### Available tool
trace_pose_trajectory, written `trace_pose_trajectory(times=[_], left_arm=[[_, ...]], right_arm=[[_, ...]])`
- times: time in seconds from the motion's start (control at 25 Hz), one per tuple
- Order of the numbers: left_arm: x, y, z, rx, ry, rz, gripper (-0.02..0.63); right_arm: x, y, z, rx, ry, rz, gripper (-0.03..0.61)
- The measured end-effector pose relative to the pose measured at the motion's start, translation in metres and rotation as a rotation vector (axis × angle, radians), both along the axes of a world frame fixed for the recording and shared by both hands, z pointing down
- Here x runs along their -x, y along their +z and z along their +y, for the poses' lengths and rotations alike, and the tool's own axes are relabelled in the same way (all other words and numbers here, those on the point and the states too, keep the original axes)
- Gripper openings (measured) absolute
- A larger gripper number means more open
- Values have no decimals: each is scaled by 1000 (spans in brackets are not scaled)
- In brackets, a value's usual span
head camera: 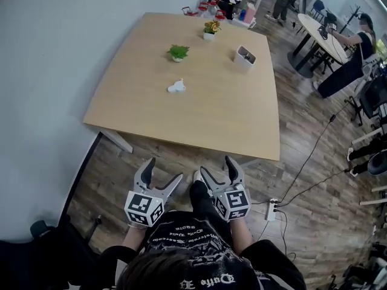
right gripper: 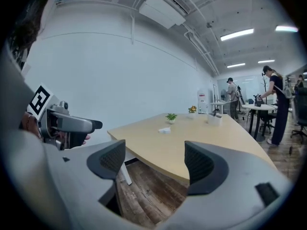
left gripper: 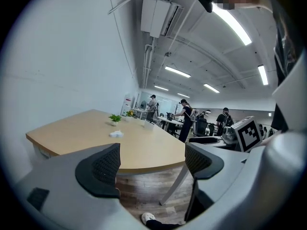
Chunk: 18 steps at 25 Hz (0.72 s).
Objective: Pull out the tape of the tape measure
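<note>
Wall of plain pale grey [head camera: 36, 71] fills the left side. Just right of it, low in the head view, the left claw [head camera: 164, 169] hangs over the brown wood-plank floor [head camera: 314, 180], short of the near edge of the light wooden bench [head camera: 199, 113]. Its jaws are spread wide with nothing between them. Out on the bench, well apart from both claws, the small white tape measure [head camera: 176, 87] lies on its own, a little left of the middle. Behind it stands a little green plant in a white pot [head camera: 178, 52], and further right a yellow-flowered plant in a white pot [head camera: 211, 28]. The right claw [head camera: 216, 165] hangs beside the left, likewise spread and empty. A white rectangular box [head camera: 245, 57] stands toward the bench's right edge, and a white power strip [head camera: 271, 209] lies on the floor.
</note>
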<state>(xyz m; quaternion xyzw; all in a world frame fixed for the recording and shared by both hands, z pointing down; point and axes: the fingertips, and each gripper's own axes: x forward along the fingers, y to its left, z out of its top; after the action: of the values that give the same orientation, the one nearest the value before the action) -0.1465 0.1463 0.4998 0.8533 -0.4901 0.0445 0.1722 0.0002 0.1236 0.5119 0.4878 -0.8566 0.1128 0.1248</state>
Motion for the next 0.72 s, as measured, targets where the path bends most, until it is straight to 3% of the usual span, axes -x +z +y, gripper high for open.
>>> trace_pose_trajectory(times=[0.4,0.72], left_arm=[[-23,9,-115,53,-131,-25,431],[-49,7,-174,70,-236,-37,431]], right_arm=[[-16,8,-133,23,-142,11,393],[-39,-1,-202,24,-252,-20,393]])
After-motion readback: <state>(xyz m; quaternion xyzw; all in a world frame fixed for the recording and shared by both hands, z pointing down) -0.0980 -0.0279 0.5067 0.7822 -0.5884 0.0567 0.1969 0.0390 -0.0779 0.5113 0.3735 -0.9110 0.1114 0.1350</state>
